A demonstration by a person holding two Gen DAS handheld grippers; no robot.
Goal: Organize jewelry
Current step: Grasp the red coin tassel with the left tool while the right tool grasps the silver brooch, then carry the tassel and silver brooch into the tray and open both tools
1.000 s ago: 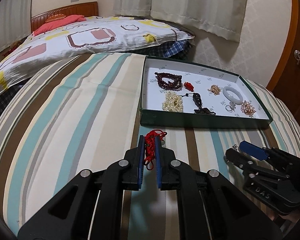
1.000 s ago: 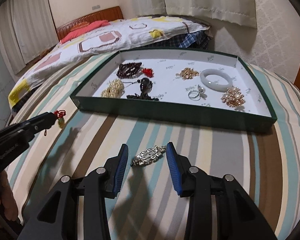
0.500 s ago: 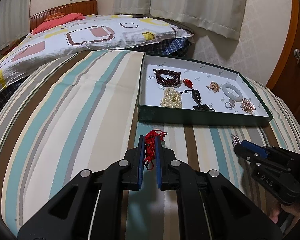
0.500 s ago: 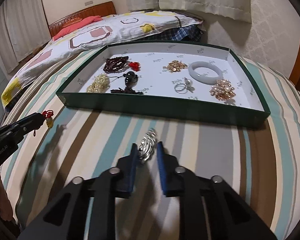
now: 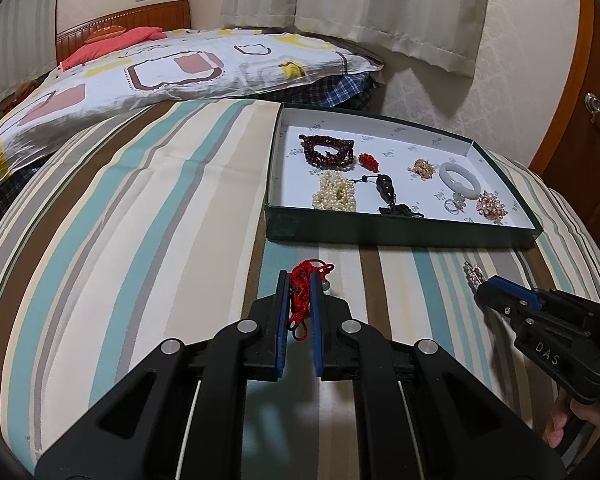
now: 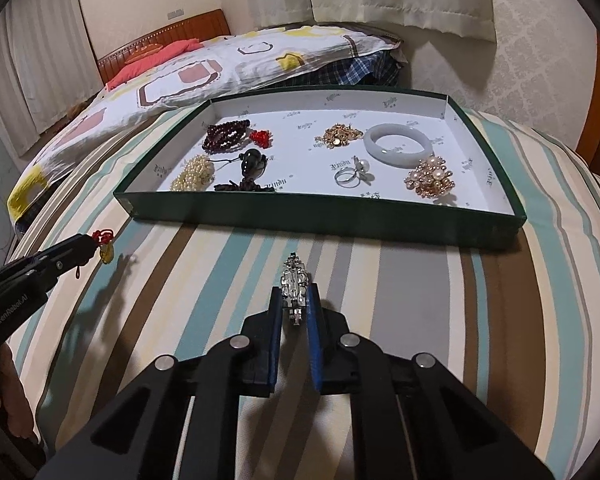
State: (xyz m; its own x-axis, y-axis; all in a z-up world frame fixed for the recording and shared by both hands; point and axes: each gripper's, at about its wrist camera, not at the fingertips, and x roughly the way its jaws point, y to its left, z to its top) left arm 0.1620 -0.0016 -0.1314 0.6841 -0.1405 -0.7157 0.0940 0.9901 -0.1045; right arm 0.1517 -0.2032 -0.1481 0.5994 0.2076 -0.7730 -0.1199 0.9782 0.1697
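Observation:
My left gripper (image 5: 299,280) is shut on a red cord ornament (image 5: 300,292) and holds it above the striped cloth, in front of the green tray (image 5: 400,234). It also shows in the right wrist view (image 6: 86,242) with the red cord ornament (image 6: 103,237). My right gripper (image 6: 295,296) is shut on a silver brooch (image 6: 295,284), lifted off the cloth before the green tray (image 6: 320,218). The right gripper shows in the left wrist view (image 5: 485,285) with the brooch (image 5: 472,272). The tray holds several pieces of jewelry.
In the tray lie a dark red bead bracelet (image 6: 226,140), a pearl strand (image 6: 192,174), a white jade bangle (image 6: 398,146), rings (image 6: 352,174) and gold clusters (image 6: 430,178). A bed with a patterned quilt (image 5: 160,68) stands behind.
My right gripper closed on the silver brooch and lifted it off the cloth. My left gripper kept its hold on the red cord ornament and rose slightly.

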